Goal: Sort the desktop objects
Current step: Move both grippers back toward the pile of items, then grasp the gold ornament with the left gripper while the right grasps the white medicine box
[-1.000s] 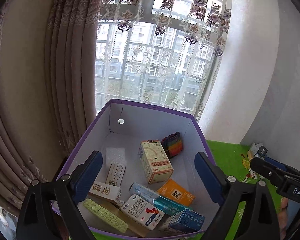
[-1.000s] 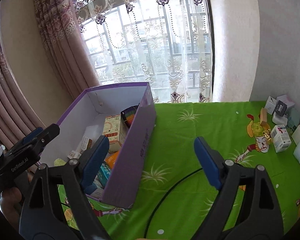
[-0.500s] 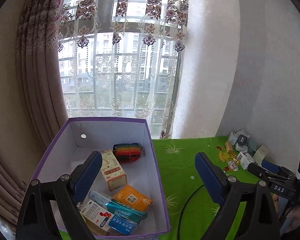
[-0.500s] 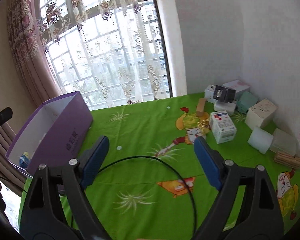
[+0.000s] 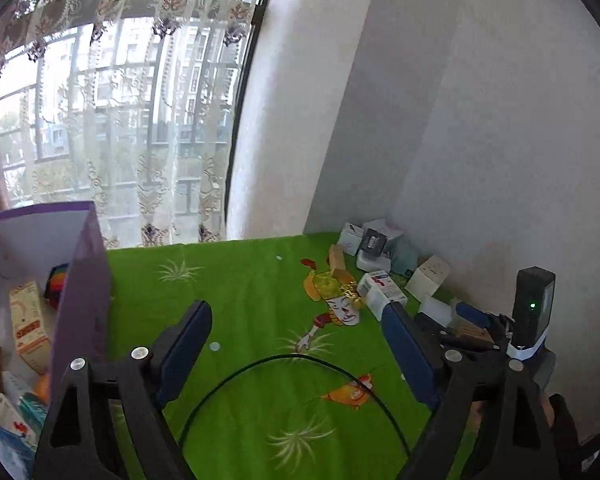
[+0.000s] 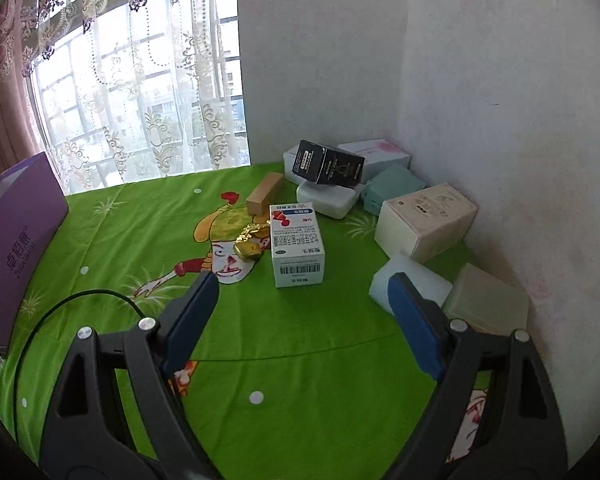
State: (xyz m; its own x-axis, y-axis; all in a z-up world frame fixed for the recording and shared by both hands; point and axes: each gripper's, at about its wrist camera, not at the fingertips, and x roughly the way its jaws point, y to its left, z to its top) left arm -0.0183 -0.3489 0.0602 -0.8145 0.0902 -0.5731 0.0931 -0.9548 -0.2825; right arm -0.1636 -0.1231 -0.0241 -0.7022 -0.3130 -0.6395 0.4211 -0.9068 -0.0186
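Note:
A purple box (image 5: 80, 304) holding several medicine cartons stands at the left of the green tablecloth (image 5: 260, 300); its outer side (image 6: 16, 240) shows at the left edge of the right wrist view. Loose items cluster by the wall: a white medicine carton (image 6: 298, 250), a gold-wrapped piece (image 6: 250, 246), a tan block (image 6: 265, 198), a black box (image 6: 330, 164), a cream box (image 6: 424, 222) and a white foam block (image 6: 410, 286). My left gripper (image 5: 296, 344) is open and empty above the cloth. My right gripper (image 6: 302, 312) is open and empty just short of the white carton.
A black cable (image 5: 280, 364) loops over the cloth near the front. White walls meet in the corner behind the pile. A curtained window (image 5: 112, 120) is at the back left. The other gripper with its tracker (image 5: 532, 312) sits at the right of the left wrist view.
Both grippers have swung right, away from the purple box and towards the pile of items in the wall corner. Both stay open and empty.

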